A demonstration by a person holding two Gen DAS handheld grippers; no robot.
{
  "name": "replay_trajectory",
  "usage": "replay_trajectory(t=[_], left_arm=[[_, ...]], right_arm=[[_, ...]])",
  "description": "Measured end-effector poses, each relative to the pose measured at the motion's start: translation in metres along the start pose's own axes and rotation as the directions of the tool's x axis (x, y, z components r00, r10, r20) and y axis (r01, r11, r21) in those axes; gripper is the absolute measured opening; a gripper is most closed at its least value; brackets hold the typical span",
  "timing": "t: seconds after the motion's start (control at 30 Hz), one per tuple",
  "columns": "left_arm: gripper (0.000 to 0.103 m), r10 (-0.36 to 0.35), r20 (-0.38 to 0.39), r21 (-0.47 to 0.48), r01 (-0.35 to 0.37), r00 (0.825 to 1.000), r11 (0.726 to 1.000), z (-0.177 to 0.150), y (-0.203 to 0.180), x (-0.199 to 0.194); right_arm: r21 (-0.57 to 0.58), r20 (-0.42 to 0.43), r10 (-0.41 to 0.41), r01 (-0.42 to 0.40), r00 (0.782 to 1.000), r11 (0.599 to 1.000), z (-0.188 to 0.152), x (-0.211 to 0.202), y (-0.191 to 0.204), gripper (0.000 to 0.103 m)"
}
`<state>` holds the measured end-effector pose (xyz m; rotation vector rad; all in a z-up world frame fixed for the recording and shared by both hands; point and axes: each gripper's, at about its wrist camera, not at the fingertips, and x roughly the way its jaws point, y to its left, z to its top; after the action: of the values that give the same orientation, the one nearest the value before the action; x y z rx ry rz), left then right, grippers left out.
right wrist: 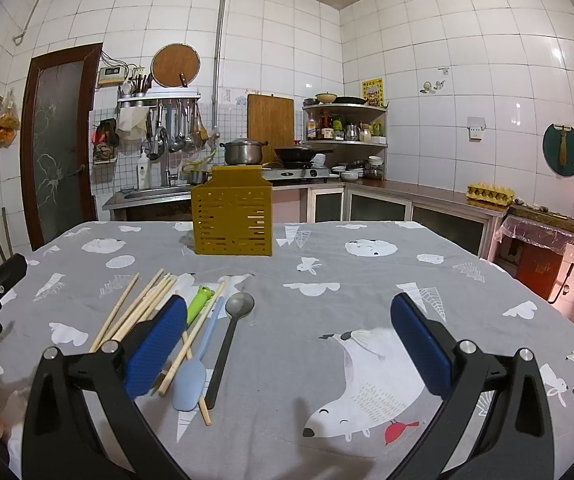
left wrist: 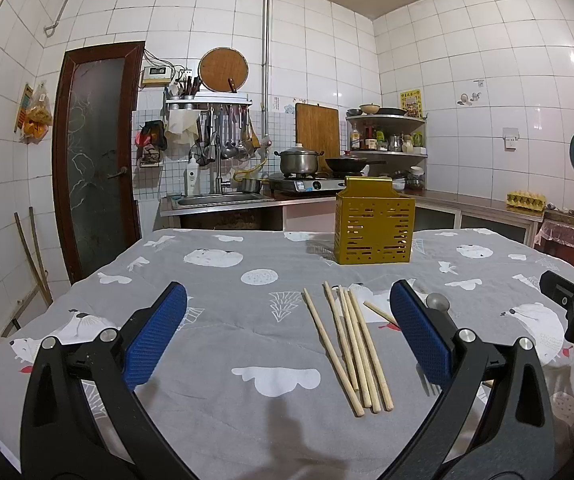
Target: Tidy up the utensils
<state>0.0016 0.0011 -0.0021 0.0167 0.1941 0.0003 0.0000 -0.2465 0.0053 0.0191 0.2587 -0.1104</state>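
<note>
On grey printed cloth, pale wooden chopsticks between the gaping, empty left hand-held gripper.

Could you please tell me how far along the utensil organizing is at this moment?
Nothing looks done: the chopsticks, spoon, blue spatula and green utensil all lie on the tablecloth. Both the left tool and right tool are open and empty. Everything still needs moving into the yellow holder.

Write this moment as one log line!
left gripper: open | right gripper: open | chopsticks: on cloth | yellow holder: upright
</note>
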Motion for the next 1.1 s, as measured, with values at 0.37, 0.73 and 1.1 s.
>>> replay_trajectory(t=[0.37,0.73,1.1], left_arm=[[0.098,0.0,0.0,-0.001,0.0,1.0,1.0,0.0001,-0.0001,0.0002],[0.098,-0.001,0.0,-0.003,0.001,1.0,1.0,0.0002,0.0007,0.0007],[0.098,-0.001,0.0,-0.004,0.001,1.0,1.0,0.0001,0.0007,0.0003]], right_arm=[[-0.003,0.001,0.0,0.0,1.0,1.0,0.0,0.0008,-0.0006,0.099],[0.0,0.008,-0.004,0.004,1.0,1.0,0.0009,-0.0019,-0.0037,0.099],[0.001,0.005,-0.011,0.011,1.0,1.0,0.0019,-0.0011,-0.0062,0.099]])
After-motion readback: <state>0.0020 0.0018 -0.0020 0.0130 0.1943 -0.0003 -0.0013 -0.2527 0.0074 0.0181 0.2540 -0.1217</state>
